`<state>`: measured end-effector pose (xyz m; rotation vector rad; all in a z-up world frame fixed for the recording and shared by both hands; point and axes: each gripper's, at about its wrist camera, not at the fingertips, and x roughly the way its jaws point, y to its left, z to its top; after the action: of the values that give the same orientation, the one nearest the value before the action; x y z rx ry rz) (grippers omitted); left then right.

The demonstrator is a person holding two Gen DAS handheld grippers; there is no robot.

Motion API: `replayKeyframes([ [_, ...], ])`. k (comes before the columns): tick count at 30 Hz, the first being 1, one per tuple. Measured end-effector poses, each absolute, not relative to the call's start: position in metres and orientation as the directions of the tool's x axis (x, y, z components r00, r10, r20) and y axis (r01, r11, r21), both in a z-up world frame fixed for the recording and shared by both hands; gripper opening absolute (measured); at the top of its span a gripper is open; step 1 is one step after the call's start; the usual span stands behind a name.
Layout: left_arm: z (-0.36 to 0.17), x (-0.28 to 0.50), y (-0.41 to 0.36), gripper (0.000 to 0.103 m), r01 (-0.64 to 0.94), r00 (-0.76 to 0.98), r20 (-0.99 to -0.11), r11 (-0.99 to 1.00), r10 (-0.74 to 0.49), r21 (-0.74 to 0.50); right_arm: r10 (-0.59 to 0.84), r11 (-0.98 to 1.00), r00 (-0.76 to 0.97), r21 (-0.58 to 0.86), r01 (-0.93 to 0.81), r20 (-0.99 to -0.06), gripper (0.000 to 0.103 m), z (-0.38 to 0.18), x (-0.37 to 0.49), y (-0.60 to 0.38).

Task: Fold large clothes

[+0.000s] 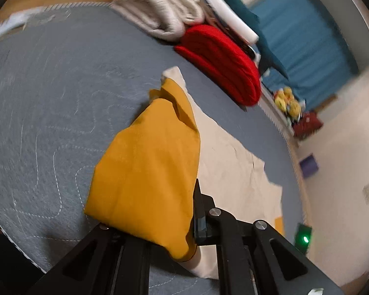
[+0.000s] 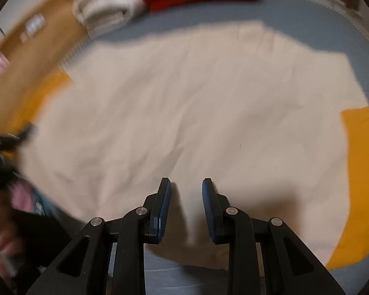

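Cream cloth: big shirt (image 2: 184, 113), cream body w/ mustard sleeves, lies spread on grey quilted bed cover (image 1: 49, 98); body mostly flat, some soft wrinkles.
Left sleeve: mustard sleeve (image 1: 147, 167) is lifted off the bed and bunched up in my left gripper (image 1: 179, 221); hangs over the cream body edge.
Left jaws: clamped on that sleeve; cloth hides one finger, other finger's edge shows just beside the fabric.
Right jaws: right gripper (image 2: 186, 206) parted, nothing between the blue pads (image 2: 164, 209); hovers over near hem of shirt, can't tell if touching.
Right sleeve: other mustard sleeve (image 2: 359, 172) lies out flat at the side, not folded in.
Progress: early, I judge. Garment laid out; first sleeve fold underway at most, not laid down.
Left to do: lay sleeve across body, same for other sleeve, then fold body over.
Surroundings: red folded blanket (image 1: 221, 61) and pale folded blanket (image 1: 160, 7) at far end of bed, well apart from shirt.
Blur: right view smeared, fine detail lost.
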<state>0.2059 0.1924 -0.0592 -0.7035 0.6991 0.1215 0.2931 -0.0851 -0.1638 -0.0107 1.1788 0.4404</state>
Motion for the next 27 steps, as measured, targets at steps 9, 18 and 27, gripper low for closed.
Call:
replayKeyframes([
  [9, -0.003, 0.234, 0.099, 0.009, -0.159, 0.779, -0.618, 0.918, -0.109, -0.363, 0.349, 0.919, 0.496, 0.188, -0.346, -0.795, 0.028, -0.105, 0.285, -0.127],
  [18, 0.013, 0.274, -0.062, 0.008, 0.091, 0.743, -0.633, 0.969, -0.218, -0.228, 0.251, 0.968, 0.726, 0.166, -0.188, -0.64, 0.046, -0.042, 0.242, -0.277],
  [27, -0.048, 0.309, -0.222, 0.008, 0.289, 0.577, -0.755, 0.943, -0.31, -0.166, 0.202, 0.956, 0.765, 0.291, -0.02, -0.611, 0.046, -0.028, 0.226, -0.382],
])
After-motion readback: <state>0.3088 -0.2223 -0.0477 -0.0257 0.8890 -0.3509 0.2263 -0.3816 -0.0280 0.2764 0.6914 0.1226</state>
